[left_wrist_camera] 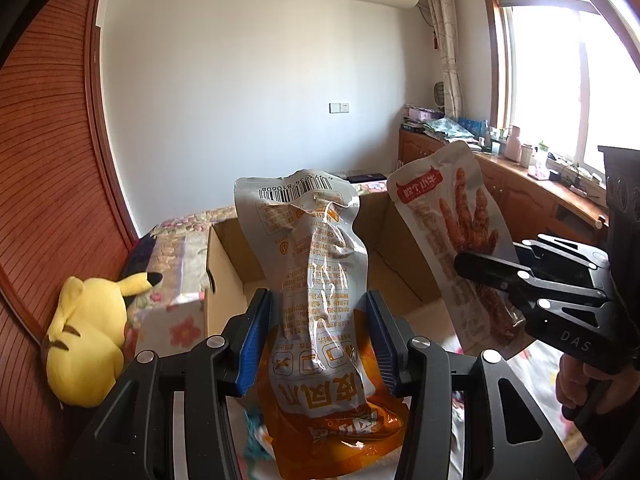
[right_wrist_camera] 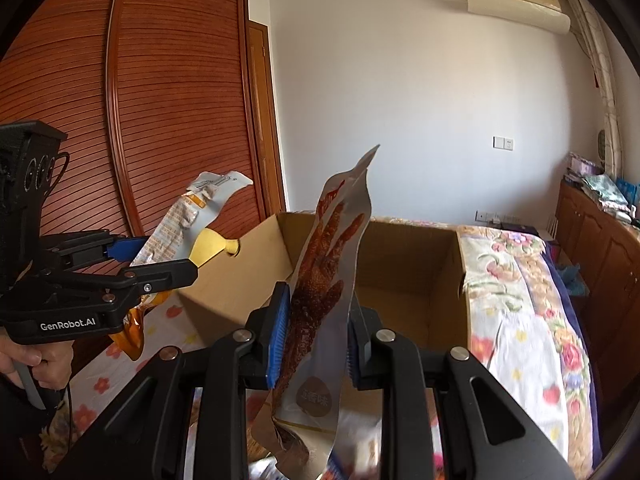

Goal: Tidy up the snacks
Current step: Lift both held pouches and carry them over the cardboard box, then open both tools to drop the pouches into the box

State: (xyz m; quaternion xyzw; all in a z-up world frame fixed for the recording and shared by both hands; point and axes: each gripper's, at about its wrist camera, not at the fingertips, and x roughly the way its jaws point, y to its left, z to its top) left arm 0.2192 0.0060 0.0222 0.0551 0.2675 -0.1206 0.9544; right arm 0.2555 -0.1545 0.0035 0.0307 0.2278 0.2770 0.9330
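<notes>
My left gripper [left_wrist_camera: 316,320] is shut on an orange-and-silver snack pouch [left_wrist_camera: 316,272] that stands upright between the blue pads, barcode end up. The same pouch [right_wrist_camera: 188,220] and left gripper [right_wrist_camera: 160,258] show at the left of the right wrist view. My right gripper [right_wrist_camera: 316,328] is shut on a slim silver pouch [right_wrist_camera: 332,264] printed with a brown chicken foot, held edge-on and upright. In the left wrist view that silver pouch [left_wrist_camera: 452,232] hangs at the right, pinched in the right gripper [left_wrist_camera: 480,268]. An open cardboard box [right_wrist_camera: 404,264] sits just beyond both pouches, on the bed.
A flowered bedspread [right_wrist_camera: 520,320] covers the bed around the box [left_wrist_camera: 224,264]. A yellow plush toy [left_wrist_camera: 88,340] lies at the left by the wooden wardrobe [left_wrist_camera: 52,160]. Low wooden cabinets [left_wrist_camera: 520,188] with clutter run under the window at the right. A hand [right_wrist_camera: 44,364] grips the left tool.
</notes>
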